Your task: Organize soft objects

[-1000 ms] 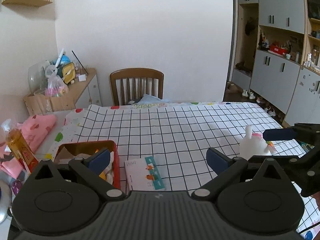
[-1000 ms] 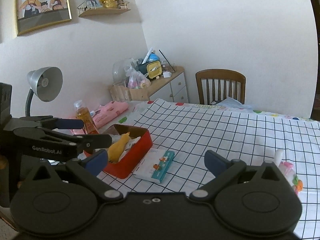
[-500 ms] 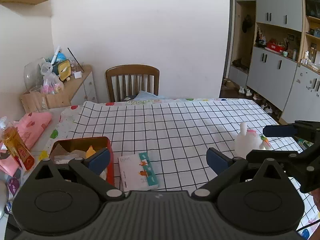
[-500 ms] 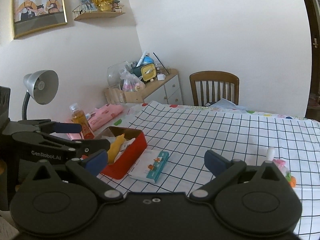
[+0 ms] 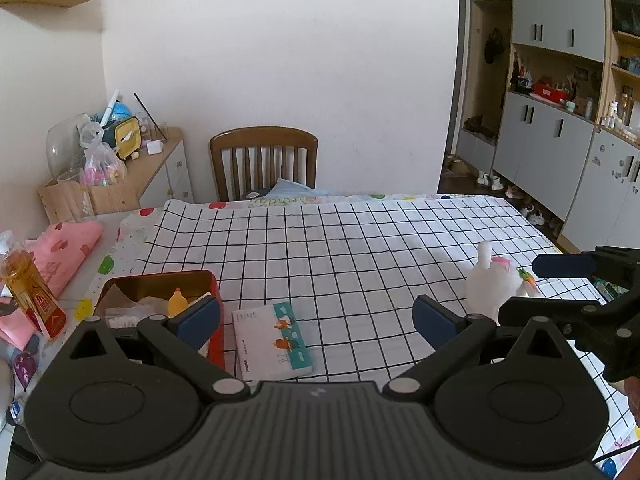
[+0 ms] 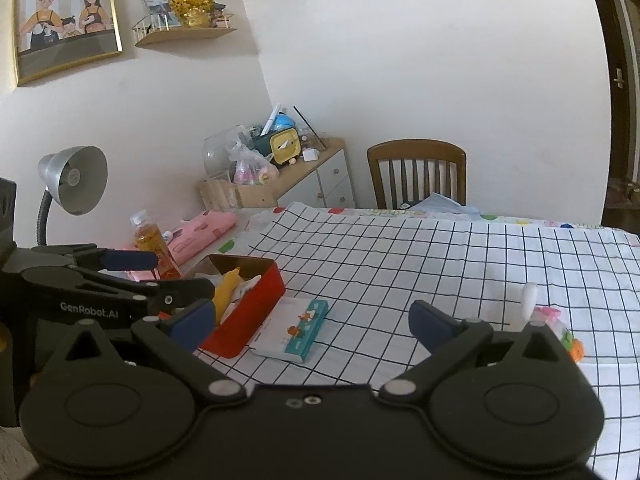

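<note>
A white plush rabbit [image 5: 493, 285] with pink and orange trim sits on the checked tablecloth at the right; it also shows in the right wrist view [image 6: 538, 312]. A red tin box [image 5: 160, 280] at the left holds a yellow soft toy [image 5: 178, 302] and white items; the box also shows in the right wrist view [image 6: 256, 308]. My left gripper [image 5: 316, 320] is open and empty above the table's near edge, between box and rabbit. My right gripper [image 6: 310, 320] is open and empty, the rabbit just behind its right finger.
A small white and teal booklet [image 5: 274, 338] lies beside the box. An orange bottle [image 5: 30, 284] and pink cloth [image 5: 64, 248] sit at the left edge. A wooden chair [image 5: 264, 164] stands at the far side. A desk lamp [image 6: 74, 180] is at the left.
Both grippers have pulled back and risen slightly, so table objects sit lower and smaller in view. Both stay open. Nothing on the table moved.
</note>
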`<act>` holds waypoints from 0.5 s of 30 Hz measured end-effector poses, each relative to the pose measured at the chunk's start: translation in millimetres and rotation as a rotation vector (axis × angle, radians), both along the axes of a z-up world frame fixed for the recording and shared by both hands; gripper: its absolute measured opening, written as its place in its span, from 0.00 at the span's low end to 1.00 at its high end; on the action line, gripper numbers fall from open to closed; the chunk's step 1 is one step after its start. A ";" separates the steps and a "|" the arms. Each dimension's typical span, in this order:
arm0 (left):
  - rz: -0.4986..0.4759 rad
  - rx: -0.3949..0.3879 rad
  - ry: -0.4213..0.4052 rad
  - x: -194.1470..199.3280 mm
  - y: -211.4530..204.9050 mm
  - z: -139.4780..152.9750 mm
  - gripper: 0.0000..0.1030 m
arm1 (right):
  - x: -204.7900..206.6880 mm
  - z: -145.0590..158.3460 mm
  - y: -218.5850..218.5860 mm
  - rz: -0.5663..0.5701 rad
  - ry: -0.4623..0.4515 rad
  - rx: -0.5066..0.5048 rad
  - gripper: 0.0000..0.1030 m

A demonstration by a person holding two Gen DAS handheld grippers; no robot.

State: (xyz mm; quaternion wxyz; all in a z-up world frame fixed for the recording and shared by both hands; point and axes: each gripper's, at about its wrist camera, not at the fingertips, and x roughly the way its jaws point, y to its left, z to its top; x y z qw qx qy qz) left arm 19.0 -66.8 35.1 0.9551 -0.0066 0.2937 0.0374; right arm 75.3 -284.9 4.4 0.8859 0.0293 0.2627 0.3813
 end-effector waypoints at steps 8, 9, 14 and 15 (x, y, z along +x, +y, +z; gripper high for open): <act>0.011 0.015 0.001 1.2 -2.5 0.1 1.00 | -0.8 -0.5 -1.4 -0.007 -0.004 -0.010 1.00; 0.012 0.017 0.002 1.2 -2.9 -0.1 1.00 | -0.9 -0.5 -0.8 -0.005 -0.008 -0.013 1.00; 0.017 0.012 0.007 0.8 -2.1 -1.9 1.00 | -0.8 -1.6 1.0 0.001 -0.002 -0.017 1.00; 0.021 0.013 0.008 0.8 -1.6 -2.3 1.00 | -0.7 -1.9 1.0 0.003 0.000 -0.018 1.00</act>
